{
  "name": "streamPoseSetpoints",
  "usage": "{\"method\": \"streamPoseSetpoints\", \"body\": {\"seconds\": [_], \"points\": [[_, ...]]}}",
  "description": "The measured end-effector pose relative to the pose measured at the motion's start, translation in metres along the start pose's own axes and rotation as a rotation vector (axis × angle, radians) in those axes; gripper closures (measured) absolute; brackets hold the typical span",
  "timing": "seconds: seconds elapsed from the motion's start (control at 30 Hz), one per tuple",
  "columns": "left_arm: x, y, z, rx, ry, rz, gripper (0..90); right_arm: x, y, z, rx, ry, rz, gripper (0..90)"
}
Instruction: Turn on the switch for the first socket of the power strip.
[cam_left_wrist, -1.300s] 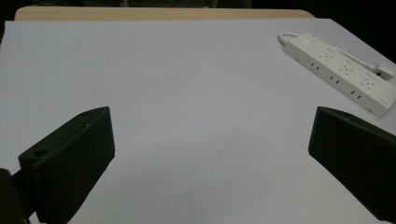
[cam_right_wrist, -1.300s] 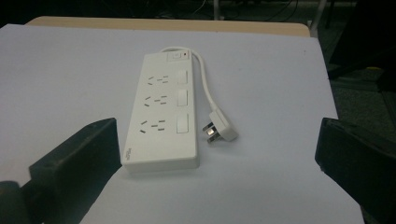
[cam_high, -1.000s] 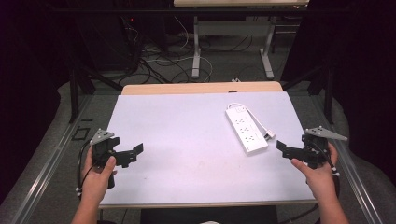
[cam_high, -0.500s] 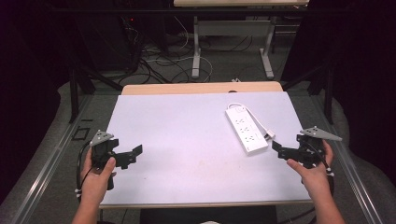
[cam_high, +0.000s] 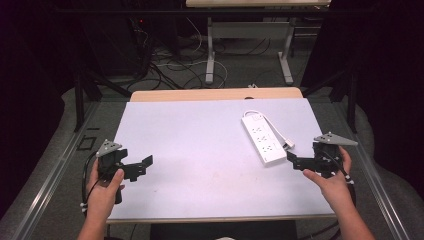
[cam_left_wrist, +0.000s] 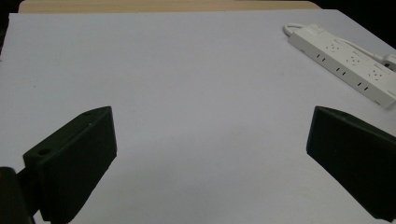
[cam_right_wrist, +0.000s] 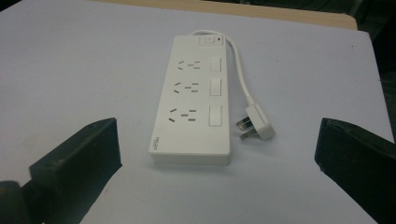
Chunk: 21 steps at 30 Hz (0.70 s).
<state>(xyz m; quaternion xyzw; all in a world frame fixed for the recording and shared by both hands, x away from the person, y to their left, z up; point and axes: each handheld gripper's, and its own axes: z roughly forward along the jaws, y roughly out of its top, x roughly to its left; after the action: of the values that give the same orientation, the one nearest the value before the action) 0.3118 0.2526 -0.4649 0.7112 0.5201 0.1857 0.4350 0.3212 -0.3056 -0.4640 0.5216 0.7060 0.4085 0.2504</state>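
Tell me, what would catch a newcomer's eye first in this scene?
Most striking is the white power strip lying flat on the pale table, toward its far right part, with its cord curling round to a plug that lies loose beside it. The right gripper points at the strip's near end with jaws wide apart. The left gripper is held open over the table's near left part.
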Motion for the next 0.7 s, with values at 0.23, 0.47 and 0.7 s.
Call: {"method": "streamPoseSetpoints", "body": {"seconds": [0.23, 0.47, 0.7], "points": [[-0.001, -0.001, 0.0, -0.001, 0.002, 0.004, 1.8, -0.002, 0.007, 0.0, 0.032, 0.023, -0.022, 0.0], [-0.002, -0.001, 0.0, 0.005, 0.005, 0.005, 1.8, -0.003, 0.016, -0.001, 0.052, 0.039, -0.023, 0.2], [-0.001, -0.001, 0.0, 0.002, 0.007, 0.005, 1.8, -0.006, 0.024, 0.002, 0.063, 0.038, -0.034, 0.9]]}}
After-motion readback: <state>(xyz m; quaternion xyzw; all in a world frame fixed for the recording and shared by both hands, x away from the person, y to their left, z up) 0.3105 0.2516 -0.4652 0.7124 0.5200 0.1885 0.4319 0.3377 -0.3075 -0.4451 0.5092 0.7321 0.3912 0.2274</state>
